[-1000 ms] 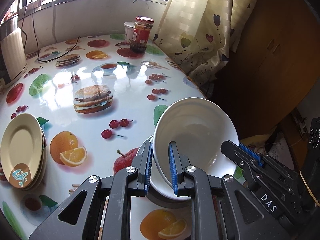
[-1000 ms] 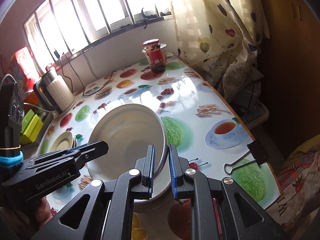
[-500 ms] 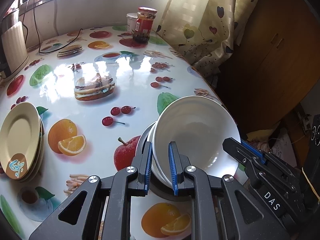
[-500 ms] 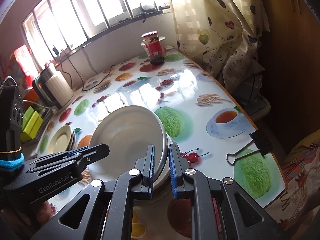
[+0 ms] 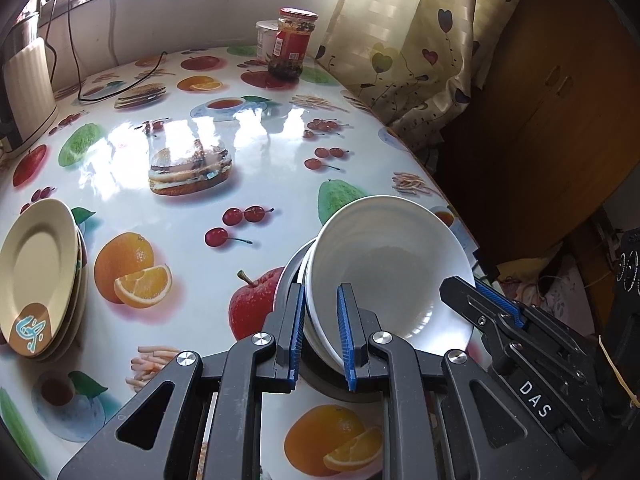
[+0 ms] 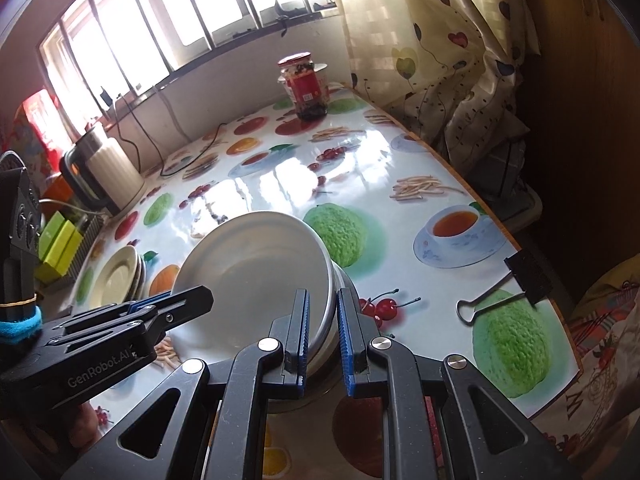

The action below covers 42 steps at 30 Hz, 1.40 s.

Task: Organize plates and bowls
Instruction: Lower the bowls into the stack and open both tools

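You have both grippers on the stack of white ceramic bowls point(image 5: 384, 276) near the table's right edge. Your left gripper point(image 5: 322, 336) has its blue-padded fingers straddling the near-left rim of the stack, and the pads sit a little off the wall, so the grip looks slack or only just touching; I cannot tell for certain whether it bears on the rim. Your right gripper point(image 6: 322, 334) straddles the opposite rim the same way, inner pad against the inside of the top bowl, outer pad standing just clear of the wall, so again I cannot tell if it pinches. The top bowl sits tilted inside the ones beneath, and the stack's dark base appears to rest on the glossy fruit-printed tablecloth point(image 5: 192, 184).

The step in hand looks like setting the stacked bowls down or squaring them up. Well apart to the left lies the stack of cream plates with a brown and teal mark point(image 5: 38, 280), already gathered. The red-lidded glass jar point(image 5: 294, 44) stands far back by the curtain, out of the way.

Next, judge whether the top bowl has seated level; if not, nudge its raised edge down before you spread both claws and lift them straight off, since the stack sits near the table edge and the black binder clip point(image 6: 524, 276)
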Tool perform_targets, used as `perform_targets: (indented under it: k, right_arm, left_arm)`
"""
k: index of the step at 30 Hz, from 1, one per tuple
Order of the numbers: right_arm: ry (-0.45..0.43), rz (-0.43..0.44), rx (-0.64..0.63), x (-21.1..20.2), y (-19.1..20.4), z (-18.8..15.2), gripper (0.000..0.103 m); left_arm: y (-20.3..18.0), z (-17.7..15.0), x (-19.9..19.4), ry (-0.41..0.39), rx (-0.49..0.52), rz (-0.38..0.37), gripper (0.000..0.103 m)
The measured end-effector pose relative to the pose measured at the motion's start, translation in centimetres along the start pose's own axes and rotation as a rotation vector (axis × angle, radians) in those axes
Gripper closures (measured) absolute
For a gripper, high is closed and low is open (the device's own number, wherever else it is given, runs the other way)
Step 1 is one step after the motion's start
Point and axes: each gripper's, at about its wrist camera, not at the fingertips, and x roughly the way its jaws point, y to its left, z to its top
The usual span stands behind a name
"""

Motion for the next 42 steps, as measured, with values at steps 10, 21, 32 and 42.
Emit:
perform_targets:
  k: [10, 21, 32, 42]
  right_arm:
    - [0.003, 0.004, 0.003, 0.21, -0.17, 0.0, 0.088]
    - [0.003, 0.004, 0.002, 0.22, -0.2, -0.02, 0.088]
    - [0.004, 0.006, 0.004, 0.27, -0.28, -0.04, 0.088]
    - [0.003, 0.005, 0.003, 0.25, -0.31, -0.03, 0.088]
  left_arm:
    - [0.09, 0.1, -0.01, -0.003, -0.001, -0.001, 0.086]
    - [0.06, 0.05, -0.01, -0.007, 0.001, 0.0, 0.086]
    - [-0.07, 0.12, 0.01, -0.011, 0.011, 0.009, 0.086]
    - [-0.07, 0.09, -0.01, -0.012, 0.012, 0.013, 0.086]
